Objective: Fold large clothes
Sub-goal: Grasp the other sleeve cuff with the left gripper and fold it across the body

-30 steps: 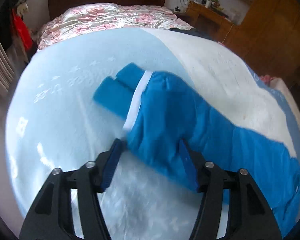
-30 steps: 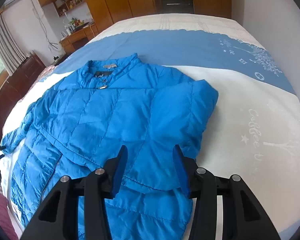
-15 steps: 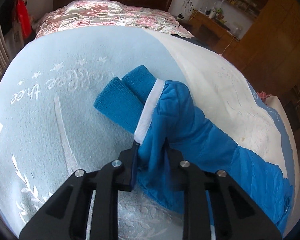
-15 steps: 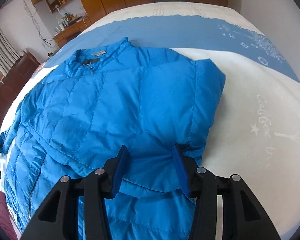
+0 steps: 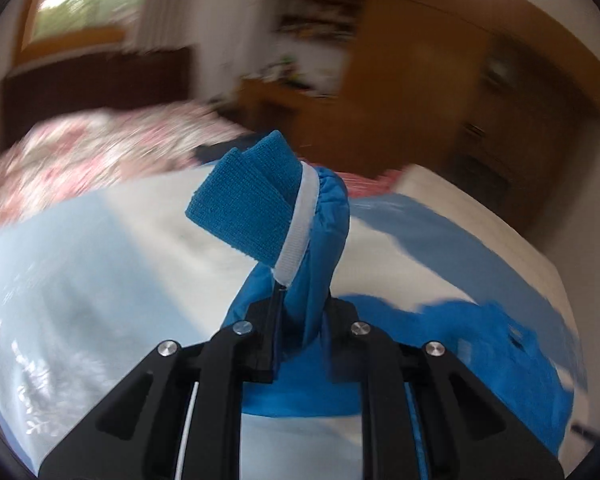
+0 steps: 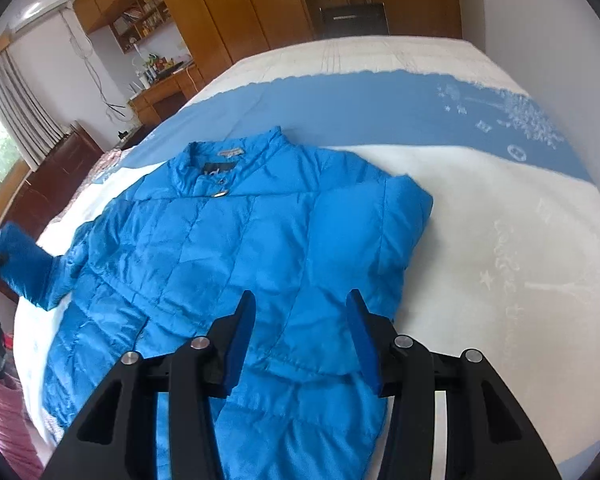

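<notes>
A bright blue puffer jacket (image 6: 236,248) lies face up on the bed, collar toward the far side, its right sleeve folded across the front. My left gripper (image 5: 300,320) is shut on the left sleeve (image 5: 312,248) just behind its ribbed cuff (image 5: 248,208) and holds it raised above the bed; the lifted sleeve also shows in the right wrist view (image 6: 24,268) at far left. My right gripper (image 6: 302,324) is open and empty, hovering over the jacket's lower front.
The bed has a white and blue blanket (image 6: 480,208) with room to the right of the jacket. A floral quilt (image 5: 100,152) lies at the bed's far end. Wooden wardrobes (image 6: 240,12) and a desk (image 6: 160,88) stand beyond.
My left gripper closed on the sleeve near the cuff and lifted it off the bed, swinging fast. My right gripper pulled back slightly and stays open over the jacket.
</notes>
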`<state>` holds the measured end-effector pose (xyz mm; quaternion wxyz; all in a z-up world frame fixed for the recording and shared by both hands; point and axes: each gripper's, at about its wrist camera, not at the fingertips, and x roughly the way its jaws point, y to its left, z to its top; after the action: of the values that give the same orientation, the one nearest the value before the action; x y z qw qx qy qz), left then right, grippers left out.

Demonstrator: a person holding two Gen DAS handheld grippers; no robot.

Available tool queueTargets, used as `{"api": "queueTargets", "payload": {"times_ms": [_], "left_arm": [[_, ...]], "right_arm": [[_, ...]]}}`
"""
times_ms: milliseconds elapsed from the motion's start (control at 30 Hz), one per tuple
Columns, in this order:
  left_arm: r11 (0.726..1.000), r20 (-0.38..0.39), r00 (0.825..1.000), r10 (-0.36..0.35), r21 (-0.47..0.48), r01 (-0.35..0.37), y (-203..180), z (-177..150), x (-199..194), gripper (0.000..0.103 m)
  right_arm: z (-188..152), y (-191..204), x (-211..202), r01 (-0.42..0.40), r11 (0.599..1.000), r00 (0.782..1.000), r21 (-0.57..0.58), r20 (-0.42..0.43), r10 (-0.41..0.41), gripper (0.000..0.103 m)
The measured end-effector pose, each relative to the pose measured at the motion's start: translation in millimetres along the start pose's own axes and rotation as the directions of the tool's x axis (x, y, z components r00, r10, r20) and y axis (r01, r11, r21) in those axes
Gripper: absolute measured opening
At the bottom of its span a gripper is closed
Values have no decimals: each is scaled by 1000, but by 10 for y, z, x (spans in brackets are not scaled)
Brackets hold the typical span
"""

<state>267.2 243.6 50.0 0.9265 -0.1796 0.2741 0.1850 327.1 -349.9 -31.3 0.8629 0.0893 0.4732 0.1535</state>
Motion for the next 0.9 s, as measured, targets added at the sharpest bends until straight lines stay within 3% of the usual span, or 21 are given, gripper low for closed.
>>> {"api": "queueTargets", "payload": {"times_ms": [167,333,467,633,767,833,900], "left_arm": [[977,-42,989,-142,151,147,-1014,-210,11,13],[916,-123,956,-266,277,291,-1957,-534,57,13],[868,-176,937,-302,356,347,-2564,-862,176,13],[818,-284,902,-325,395,419,-2972,-1343,362,13],[778,-399,860,-318,408,477,-3218,-1695,560,16],[749,-453,826,-336,403,526,-3252,-1789,553,22],[714,-497,786,-367,391,581,-3251,-1842,491,35]], "right_arm": [[-36,-21,-68,3,1000,1000,6,4,-3,48],[-45,-51,-130,8,1000,1000,7,21,-8,48],[-36,-75,-114,13,1000,1000,8,22,-13,48],[-33,-139,-67,27,999,999,22,17,-27,48],[-34,-187,-36,25,999,1000,33,12,-25,48],[-35,-200,-22,18,999,1000,37,9,-18,48],[-37,-199,-15,14,999,1000,37,8,-14,48]]}}
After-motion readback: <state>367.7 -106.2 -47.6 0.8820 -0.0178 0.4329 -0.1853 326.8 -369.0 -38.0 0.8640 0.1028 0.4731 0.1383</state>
